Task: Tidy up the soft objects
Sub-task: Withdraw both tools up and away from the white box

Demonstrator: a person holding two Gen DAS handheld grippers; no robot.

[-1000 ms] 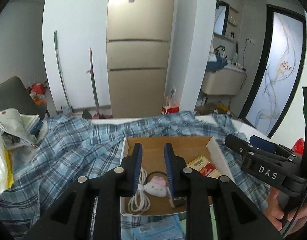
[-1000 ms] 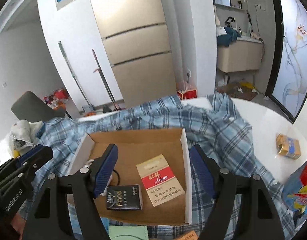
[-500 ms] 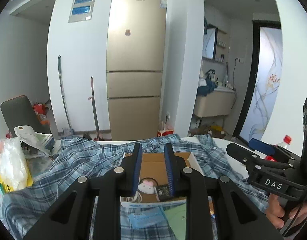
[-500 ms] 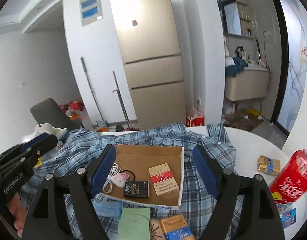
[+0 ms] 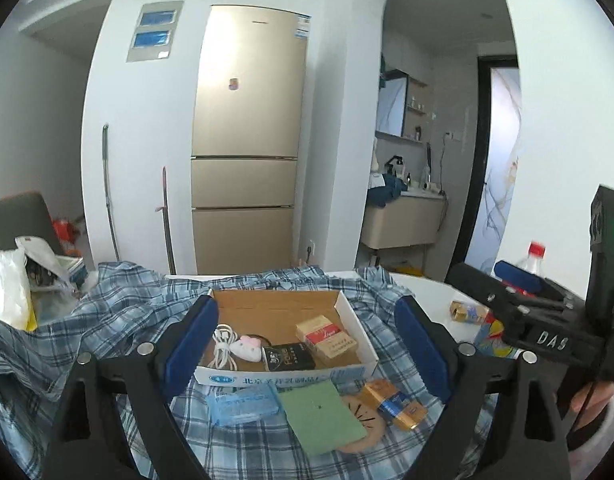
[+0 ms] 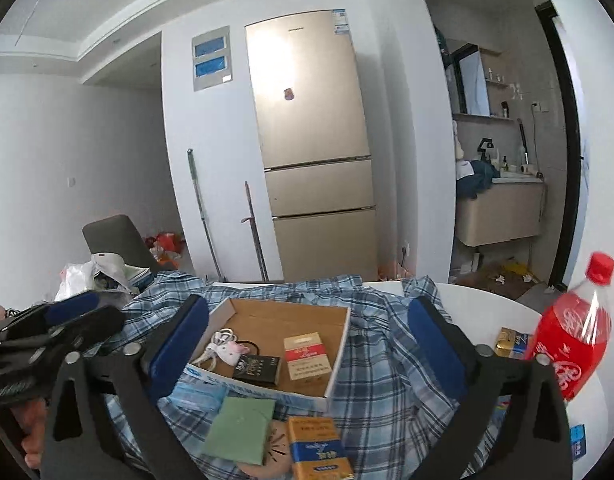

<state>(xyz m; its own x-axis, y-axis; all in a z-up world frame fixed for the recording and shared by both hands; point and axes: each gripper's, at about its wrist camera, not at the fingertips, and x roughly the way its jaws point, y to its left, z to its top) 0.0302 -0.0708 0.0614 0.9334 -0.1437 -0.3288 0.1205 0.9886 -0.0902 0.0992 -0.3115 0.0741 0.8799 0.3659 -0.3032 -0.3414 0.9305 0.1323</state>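
- Left wrist view: left tongs (image 5: 303,344) opening, nothing between the pads.
- Right tongs (image 6: 307,344) opening too, holding nothing.
- Pink plush toy (image 5: 247,347) lies inside cardboard box (image 5: 353,322) on plaid shirt (image 5: 119,312).

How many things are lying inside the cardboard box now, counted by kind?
Cigarette packs: 2, a red-and-white pack and a black pack
White cable: 1
Pink-and-white plush charm: 1
Black hair tie: 1
Total: 5
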